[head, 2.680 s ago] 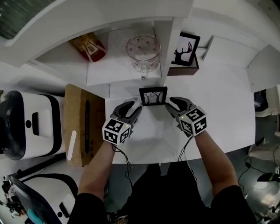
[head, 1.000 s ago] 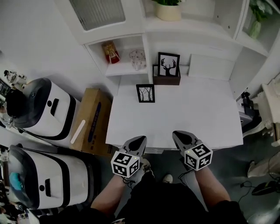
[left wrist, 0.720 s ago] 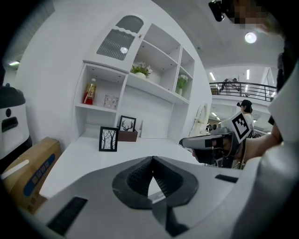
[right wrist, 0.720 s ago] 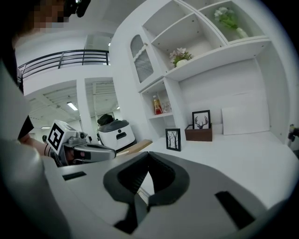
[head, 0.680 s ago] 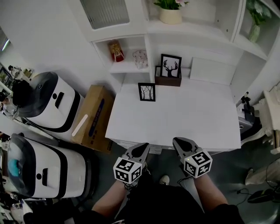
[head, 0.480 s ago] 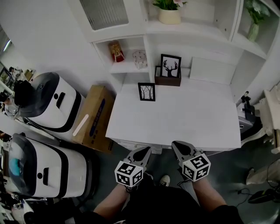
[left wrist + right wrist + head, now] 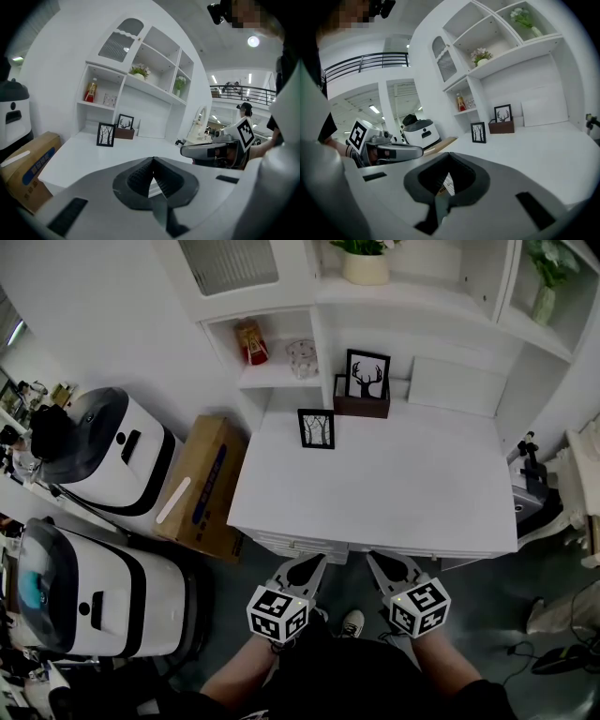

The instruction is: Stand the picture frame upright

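The picture frame stands upright at the far left corner of the table, near a deer picture. From above, my left fingers and right fingers sit off the table's near edge. Only their own views show both pairs pressed together, holding nothing.

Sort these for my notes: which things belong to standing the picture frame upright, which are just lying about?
Job: tree picture frame, upright on the table; left gripper, right gripper, jaws shut, empty.
Lying about: deer picture, cardboard box, red bottle, glass mug.
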`<state>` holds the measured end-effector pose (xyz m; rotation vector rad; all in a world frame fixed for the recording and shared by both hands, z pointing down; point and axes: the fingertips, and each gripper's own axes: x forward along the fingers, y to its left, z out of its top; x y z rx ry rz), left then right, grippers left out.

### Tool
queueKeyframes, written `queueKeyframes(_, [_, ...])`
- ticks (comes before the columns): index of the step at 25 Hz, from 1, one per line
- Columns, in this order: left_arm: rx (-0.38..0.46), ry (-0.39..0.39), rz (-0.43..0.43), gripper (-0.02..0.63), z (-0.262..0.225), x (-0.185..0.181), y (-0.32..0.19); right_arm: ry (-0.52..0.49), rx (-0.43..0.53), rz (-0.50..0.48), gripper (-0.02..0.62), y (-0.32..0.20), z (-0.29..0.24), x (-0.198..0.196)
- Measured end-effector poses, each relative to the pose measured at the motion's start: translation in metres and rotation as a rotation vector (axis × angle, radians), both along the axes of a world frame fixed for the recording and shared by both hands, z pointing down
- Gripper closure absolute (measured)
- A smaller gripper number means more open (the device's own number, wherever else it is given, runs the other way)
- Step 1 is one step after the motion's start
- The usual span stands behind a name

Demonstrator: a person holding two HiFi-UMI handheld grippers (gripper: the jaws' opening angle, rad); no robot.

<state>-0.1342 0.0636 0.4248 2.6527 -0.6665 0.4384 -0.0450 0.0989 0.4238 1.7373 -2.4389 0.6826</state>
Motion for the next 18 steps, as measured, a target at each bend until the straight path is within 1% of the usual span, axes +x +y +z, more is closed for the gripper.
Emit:
queueKeyframes(9, [0.011, 0.006, -0.032, 0.601, -0.004, -0.019, 0.01, 0.02, 0.011, -0.045, 0.592, 0.005, -0.004, -0.019])
queueKeyframes(18, [0.023, 0.023, -0.035, 0.601, -0.009, -0.025, 0.015, 0.023, 0.023, -0.064, 0.592, 0.01, -0.01, -0.031])
